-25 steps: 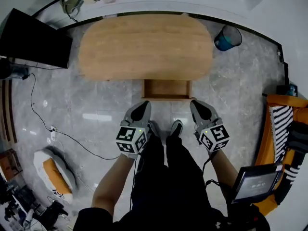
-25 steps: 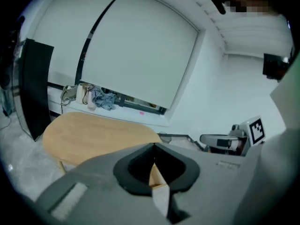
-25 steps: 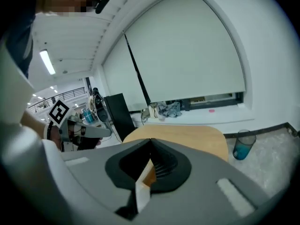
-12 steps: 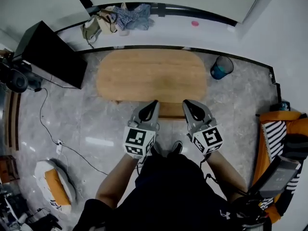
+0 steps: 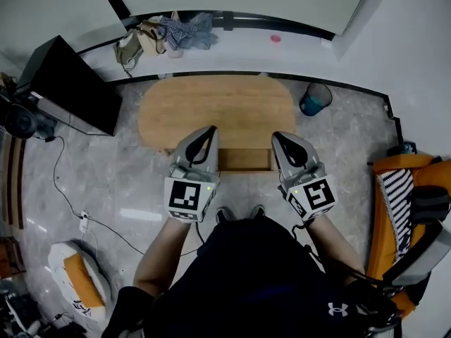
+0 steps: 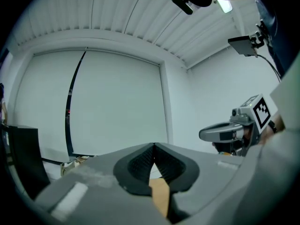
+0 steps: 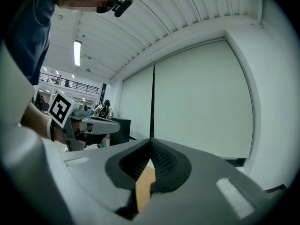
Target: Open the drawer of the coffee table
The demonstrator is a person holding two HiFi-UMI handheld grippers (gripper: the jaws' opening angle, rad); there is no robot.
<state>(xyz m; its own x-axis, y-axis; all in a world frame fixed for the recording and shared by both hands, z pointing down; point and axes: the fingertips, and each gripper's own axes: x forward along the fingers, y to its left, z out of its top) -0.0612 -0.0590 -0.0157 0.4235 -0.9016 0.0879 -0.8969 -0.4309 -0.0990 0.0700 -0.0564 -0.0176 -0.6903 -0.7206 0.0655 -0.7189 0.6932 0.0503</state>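
Grippers, two. The left gripper point(image 5: 209, 131) and the right gripper point(image 5: 277, 138) are each held in one hand, and I read both as pointing level at a pale wall. Each has its jaws fully together, pads meeting at a point, and nothing is gripped in either. Table point(image 5: 211, 108), one: an oval wooden top, bare. Drawer point(image 5: 244, 159), one: it is pulled out from the middle of the table's near edge and stands open. In the head view the drawer lies between the two grippers, with the left gripper's tip over its left corner and the right gripper's tip over its right corner. Neither gripper view shows a jaw touching it. Bin point(image 5: 315, 98), one: blue, on the floor just off the table's right end. Black screen point(image 5: 67, 83), one: well apart from the table's left end, with a cable point(image 5: 60, 189) trailing over the floor below it. Heap of clothes point(image 5: 169, 30), one: on the ledge beyond the table. Orange chair point(image 5: 402, 189), one: at the right edge. Shoes, two: the person's, on the floor just behind the drawer front. As for room, grey floor lies open on both sides of the drawer and between the table and the screen. On the right the free floor is narrower, bounded by the bin and the chair.
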